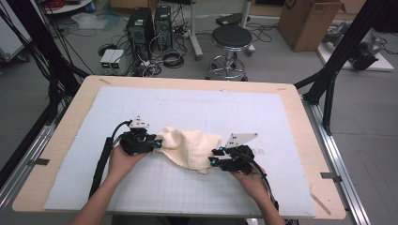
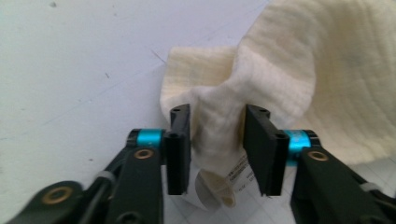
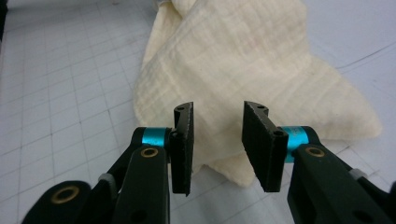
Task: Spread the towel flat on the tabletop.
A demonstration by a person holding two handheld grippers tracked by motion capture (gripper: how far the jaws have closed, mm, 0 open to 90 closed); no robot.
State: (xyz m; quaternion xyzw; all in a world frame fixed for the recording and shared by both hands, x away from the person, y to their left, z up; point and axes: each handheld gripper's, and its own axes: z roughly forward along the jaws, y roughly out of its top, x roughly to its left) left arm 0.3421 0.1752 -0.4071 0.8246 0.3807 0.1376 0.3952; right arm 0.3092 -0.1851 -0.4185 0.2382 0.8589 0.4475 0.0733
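A crumpled cream cloth (image 1: 190,145) lies on the white gridded mat, between my two grippers. My left gripper (image 1: 159,143) is at the cloth's left end. In the left gripper view its jaws (image 2: 217,140) stand apart around a raised fold of the cloth (image 2: 280,70), and a printed label hangs below the fold; the pads do not press on it. My right gripper (image 1: 215,157) is at the cloth's near right corner. In the right gripper view its jaws (image 3: 217,140) are open, with the cloth (image 3: 233,60) lying just beyond and under them.
The white mat (image 1: 187,108) covers most of a wooden table (image 1: 70,122). Beyond the far edge stand a black stool (image 1: 231,40), computer towers (image 1: 141,26) with cables and a cardboard box (image 1: 307,21). Black frame posts (image 1: 335,70) rise at the right.
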